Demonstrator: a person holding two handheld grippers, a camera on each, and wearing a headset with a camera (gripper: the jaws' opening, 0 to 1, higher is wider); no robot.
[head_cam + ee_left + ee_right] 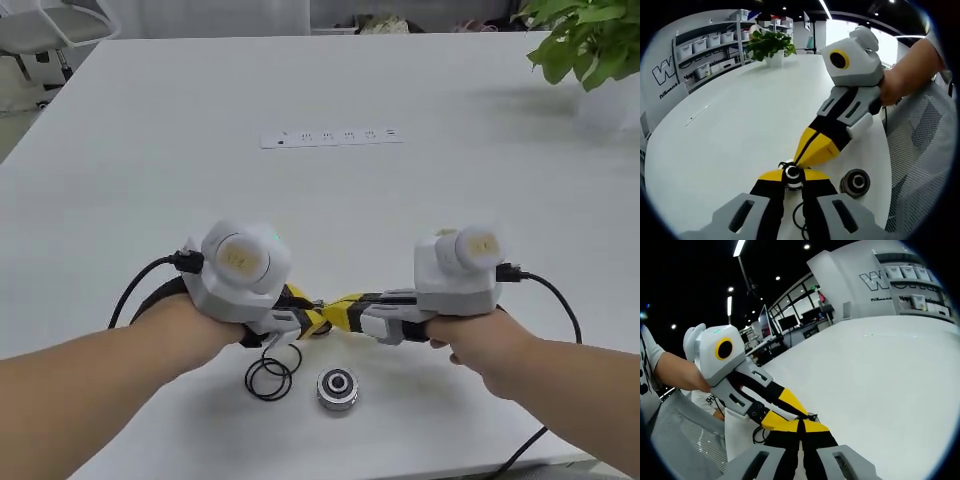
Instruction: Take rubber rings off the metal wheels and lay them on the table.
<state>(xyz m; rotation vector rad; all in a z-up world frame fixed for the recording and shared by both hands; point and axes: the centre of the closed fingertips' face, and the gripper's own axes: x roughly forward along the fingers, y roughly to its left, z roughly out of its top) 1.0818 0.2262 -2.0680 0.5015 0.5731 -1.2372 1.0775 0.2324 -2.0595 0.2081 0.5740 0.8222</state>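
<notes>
My left gripper (pixel 308 320) and right gripper (pixel 338 312) meet tip to tip low over the table near its front edge. The left gripper (pixel 792 176) is shut on a small metal wheel (pixel 792 172) held between its yellow jaws. The right gripper (pixel 801 424) comes in from the opposite side, its jaws shut on the thin rubber ring at the wheel's rim (pixel 812 416). Another metal wheel (pixel 338 389) (pixel 855 182) lies flat on the table just below the tips. Loose black rubber rings (pixel 270 378) lie beside it to the left.
A white power strip (pixel 330 136) lies across the middle of the white table (pixel 150 150). A potted plant (pixel 585 45) stands at the far right corner. Black cables (pixel 135 290) trail from both grippers. A mesh chair back (pixel 920 150) stands close to the table's edge.
</notes>
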